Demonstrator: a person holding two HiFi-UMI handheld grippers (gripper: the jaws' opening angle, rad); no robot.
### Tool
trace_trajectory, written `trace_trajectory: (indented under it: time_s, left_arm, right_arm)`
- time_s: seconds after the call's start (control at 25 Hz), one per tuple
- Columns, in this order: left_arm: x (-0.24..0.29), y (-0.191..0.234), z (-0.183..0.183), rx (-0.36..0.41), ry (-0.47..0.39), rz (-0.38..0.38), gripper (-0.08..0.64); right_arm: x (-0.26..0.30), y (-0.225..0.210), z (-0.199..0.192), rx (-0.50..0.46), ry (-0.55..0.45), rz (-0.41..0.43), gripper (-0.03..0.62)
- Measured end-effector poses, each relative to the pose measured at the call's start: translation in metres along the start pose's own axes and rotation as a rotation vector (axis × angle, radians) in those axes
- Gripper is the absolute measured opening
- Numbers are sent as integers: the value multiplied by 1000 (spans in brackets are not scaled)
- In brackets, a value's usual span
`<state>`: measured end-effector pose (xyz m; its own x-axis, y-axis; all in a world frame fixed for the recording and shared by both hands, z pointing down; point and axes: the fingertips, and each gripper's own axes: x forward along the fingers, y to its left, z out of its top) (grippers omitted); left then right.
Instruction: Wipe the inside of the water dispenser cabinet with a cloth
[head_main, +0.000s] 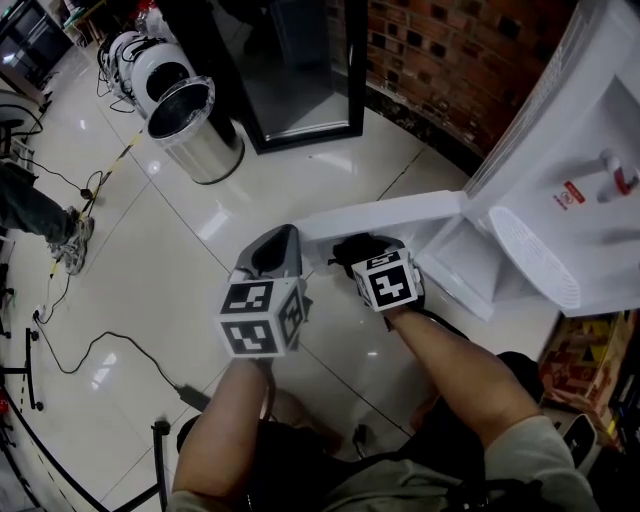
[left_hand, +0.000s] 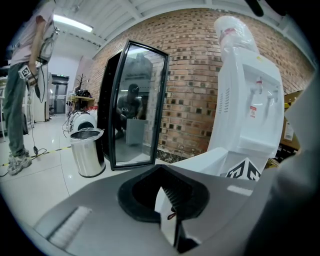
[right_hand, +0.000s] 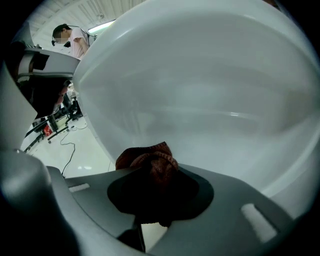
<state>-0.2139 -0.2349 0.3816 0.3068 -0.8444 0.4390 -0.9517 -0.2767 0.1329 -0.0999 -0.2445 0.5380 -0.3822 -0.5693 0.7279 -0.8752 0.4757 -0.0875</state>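
Ceiling strip lights (left_hand: 72, 22) give cool, even light and glare in pale patches off the glossy floor (head_main: 330, 160). The 2 gripper views bulge like a fisheye, black at the corners. Up close, the white cabinet panel (right_hand: 210, 90) looks soft, hazy, faintly streaked with reflections.

Round stainless-steel waste bin (head_main: 195, 135) beside a black-framed glass-door cabinet (head_main: 300, 70); red brick wall (head_main: 450, 50); black cables (head_main: 150, 361) on glossy white floor tiles (head_main: 180, 250).
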Motion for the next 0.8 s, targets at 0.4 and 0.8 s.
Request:
trace_trajectory:
  time_s: [0.4, 0.8]
  left_arm:
    - [0, -1, -1, 8, 3, 2, 0]
    - [0, 0, -2, 19, 0, 16, 0]
  right_arm:
    - [-28, -70, -8, 123, -27, -154, 109]
    - [-66, -124, -25, 210, -32, -287, 109]
